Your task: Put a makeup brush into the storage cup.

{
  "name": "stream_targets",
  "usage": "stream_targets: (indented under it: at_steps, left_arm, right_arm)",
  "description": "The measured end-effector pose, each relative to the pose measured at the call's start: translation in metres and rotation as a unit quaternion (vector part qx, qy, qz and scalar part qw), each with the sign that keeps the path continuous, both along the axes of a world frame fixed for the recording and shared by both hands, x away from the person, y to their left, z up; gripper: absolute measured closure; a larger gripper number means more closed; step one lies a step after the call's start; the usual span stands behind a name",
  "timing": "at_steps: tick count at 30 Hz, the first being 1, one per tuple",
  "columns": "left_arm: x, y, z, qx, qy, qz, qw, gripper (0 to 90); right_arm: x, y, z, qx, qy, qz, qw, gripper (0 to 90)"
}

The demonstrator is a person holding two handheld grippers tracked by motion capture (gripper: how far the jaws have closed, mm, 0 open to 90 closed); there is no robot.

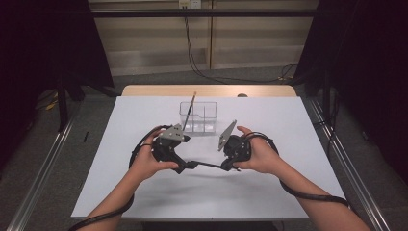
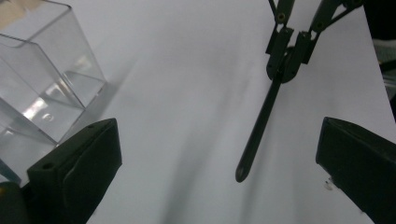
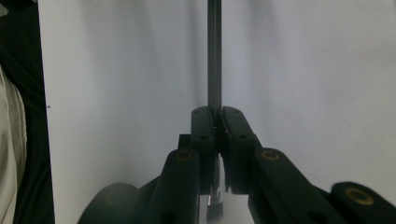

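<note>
A thin dark rod is held level just above the white sheet between my two grippers. My right gripper is shut on one end of it; in the right gripper view the rod runs straight out from the closed right gripper. My left gripper faces it, open. In the left gripper view the rod's free tip hangs between the wide-apart jaws of the left gripper, touching neither, with the right gripper clamped on its far end.
A clear plastic compartment box stands behind the grippers with one thin stick leaning in it; its corner is close on the left of the left gripper view. The white sheet covers the table; a wooden edge runs behind.
</note>
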State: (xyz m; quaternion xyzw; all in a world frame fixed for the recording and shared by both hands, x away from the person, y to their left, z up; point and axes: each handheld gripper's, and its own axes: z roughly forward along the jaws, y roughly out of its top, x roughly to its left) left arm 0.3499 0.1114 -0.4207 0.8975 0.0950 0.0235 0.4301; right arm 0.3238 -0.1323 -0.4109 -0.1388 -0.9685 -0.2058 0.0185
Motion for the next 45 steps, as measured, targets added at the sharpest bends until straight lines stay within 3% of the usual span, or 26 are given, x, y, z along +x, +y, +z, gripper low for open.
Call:
stream_targets:
  at_steps: [7, 9, 12, 16, 25, 31, 34, 38, 45]
  left_arm:
    - [-0.001, -0.008, 0.003, 0.029, 0.003, -0.009, 0.9995, 0.0]
    - [-0.002, -0.010, 0.003, 0.047, -0.002, -0.015, 0.9988, 0.0]
    - [-0.003, -0.011, 0.003, 0.058, -0.006, -0.017, 0.9981, 0.3]
    - [-0.003, -0.013, 0.006, 0.073, -0.015, -0.026, 0.9969, 9.2]
    - [-0.003, -0.017, 0.011, 0.108, -0.011, -0.046, 0.9930, 33.1]
    - [-0.004, -0.019, 0.011, 0.109, -0.022, -0.056, 0.9922, 39.9]
    - [-0.006, -0.022, 0.012, 0.113, -0.020, -0.062, 0.9915, 45.7]
    - [-0.008, -0.026, 0.010, 0.128, -0.015, -0.077, 0.9886, 54.1]
    - [-0.007, -0.029, 0.006, 0.144, -0.001, -0.076, 0.9866, 67.8]
  right_arm:
    - [0.000, 0.000, 0.000, 0.000, -0.002, 0.002, 1.0000, 84.4]
    - [0.000, 0.000, 0.000, -0.001, -0.002, 0.002, 1.0000, 84.4]
    - [0.000, 0.000, 0.000, 0.000, -0.003, 0.001, 1.0000, 84.4]
    - [0.000, 0.000, 0.000, 0.005, -0.003, 0.004, 1.0000, 84.4]
    - [-0.001, 0.002, 0.001, 0.004, -0.006, 0.009, 0.9999, 84.4]
    - [-0.001, 0.002, 0.001, 0.002, -0.004, 0.008, 1.0000, 84.4]
    - [-0.001, 0.003, 0.001, 0.000, -0.004, 0.012, 0.9999, 84.4]
    - [-0.001, 0.005, 0.002, 0.001, -0.006, 0.015, 0.9999, 84.4]
    - [0.000, 0.004, 0.007, 0.010, -0.009, 0.014, 0.9998, 84.4]
